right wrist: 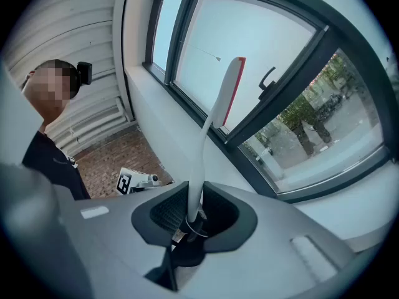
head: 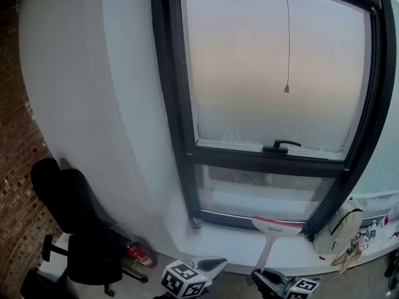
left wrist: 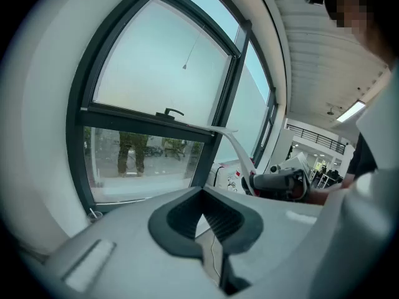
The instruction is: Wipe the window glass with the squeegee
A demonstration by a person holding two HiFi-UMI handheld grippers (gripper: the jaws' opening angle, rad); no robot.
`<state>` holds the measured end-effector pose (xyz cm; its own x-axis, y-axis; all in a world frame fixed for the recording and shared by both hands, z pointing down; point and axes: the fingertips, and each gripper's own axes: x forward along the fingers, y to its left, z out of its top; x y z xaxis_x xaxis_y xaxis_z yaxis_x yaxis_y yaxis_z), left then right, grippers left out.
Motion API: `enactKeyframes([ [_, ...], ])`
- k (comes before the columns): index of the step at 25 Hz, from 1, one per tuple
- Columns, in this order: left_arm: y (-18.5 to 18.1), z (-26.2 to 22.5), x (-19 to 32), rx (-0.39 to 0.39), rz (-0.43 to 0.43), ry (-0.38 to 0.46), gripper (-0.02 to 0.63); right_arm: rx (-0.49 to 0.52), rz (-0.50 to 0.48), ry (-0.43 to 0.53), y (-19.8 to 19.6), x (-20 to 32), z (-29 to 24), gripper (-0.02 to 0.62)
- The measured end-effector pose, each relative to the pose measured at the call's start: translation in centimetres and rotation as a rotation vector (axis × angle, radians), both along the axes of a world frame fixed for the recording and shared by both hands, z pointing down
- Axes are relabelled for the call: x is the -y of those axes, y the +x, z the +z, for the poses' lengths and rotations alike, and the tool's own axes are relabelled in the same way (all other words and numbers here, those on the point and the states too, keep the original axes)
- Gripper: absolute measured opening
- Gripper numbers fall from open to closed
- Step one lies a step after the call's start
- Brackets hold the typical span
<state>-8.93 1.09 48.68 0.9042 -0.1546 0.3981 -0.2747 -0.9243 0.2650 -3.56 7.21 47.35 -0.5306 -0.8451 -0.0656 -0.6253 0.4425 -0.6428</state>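
The window (head: 274, 73) has a black frame, a frosted upper pane and a clear lower pane (head: 262, 192). A white squeegee (head: 276, 226) with a red edge stands upright in front of the lower pane, blade just above the sill. Its handle runs down into my right gripper (head: 268, 279), which is shut on it; the right gripper view shows the squeegee (right wrist: 221, 101) rising from the right gripper (right wrist: 190, 213) jaws. My left gripper (head: 209, 266) is low, left of the squeegee, shut and holding nothing. The left gripper (left wrist: 206, 220) view shows the squeegee (left wrist: 234, 143) to its right.
A white windowsill (head: 230, 238) runs under the window, with a white bag (head: 340, 229) and small items at its right end. A black office chair (head: 81, 229) and a red extinguisher (head: 142, 254) stand lower left by a brick wall (head: 15, 167). A pull cord (head: 287, 89) hangs before the glass.
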Motion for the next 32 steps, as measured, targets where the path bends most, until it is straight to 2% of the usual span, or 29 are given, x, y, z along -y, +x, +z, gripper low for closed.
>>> enactKeyframes([
  [9, 0.6, -0.2, -0.6, 0.010, -0.029, 0.003, 0.000, 0.015, -0.020, 0.008, 0.9, -0.3, -0.2, 0.089],
  [16, 1.3, -0.5, -1.2, 0.012, -0.070, 0.012, 0.000, 0.091, -0.089, 0.056, 1.7, -1.4, -1.6, 0.094],
  [19, 2.0, -0.7, -1.7, 0.015, -0.088, 0.014, 0.000, 0.119, -0.104, 0.071, 2.6, -2.0, -2.1, 0.095],
  [28, 4.6, 0.4, -3.7, 0.008, -0.163, 0.060, 0.000, 0.102, -0.161, 0.049, 6.3, -4.7, -1.6, 0.100],
  [32, 5.1, 0.2, -4.0, 0.014, -0.212, 0.061, 0.000, 0.114, -0.204, 0.063, 7.4, -4.2, -2.0, 0.097],
])
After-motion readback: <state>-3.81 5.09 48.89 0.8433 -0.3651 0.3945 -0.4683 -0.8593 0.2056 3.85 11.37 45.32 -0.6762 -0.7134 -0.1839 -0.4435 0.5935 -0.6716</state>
